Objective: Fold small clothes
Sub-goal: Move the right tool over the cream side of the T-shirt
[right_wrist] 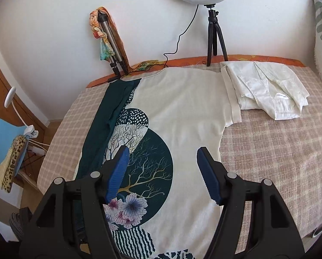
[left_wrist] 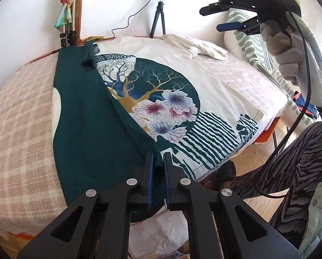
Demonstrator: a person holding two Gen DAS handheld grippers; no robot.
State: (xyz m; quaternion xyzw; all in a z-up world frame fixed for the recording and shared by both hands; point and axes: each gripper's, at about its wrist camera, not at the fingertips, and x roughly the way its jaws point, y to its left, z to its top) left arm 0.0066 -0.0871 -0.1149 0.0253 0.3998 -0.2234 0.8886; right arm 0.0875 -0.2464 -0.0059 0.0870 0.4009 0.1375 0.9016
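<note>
A white T-shirt (right_wrist: pixel 187 108) with a dark green tree-and-flower print lies flat on a checked bed cover (right_wrist: pixel 279 151). Its left side is folded over, showing the dark green back (left_wrist: pixel 85 118). My left gripper (left_wrist: pixel 158 157) is shut on the folded green edge of the T-shirt near its bottom hem. My right gripper (right_wrist: pixel 161 153) is open and empty, held above the middle of the shirt. It also shows in the left wrist view (left_wrist: pixel 210 18), raised at the upper right.
A folded white shirt (right_wrist: pixel 267 90) lies at the bed's far right. A ring light on a tripod (right_wrist: pixel 215 34) and a second folded tripod (right_wrist: pixel 113 43) stand against the back wall. A blue chair (right_wrist: pixel 3 142) stands left of the bed.
</note>
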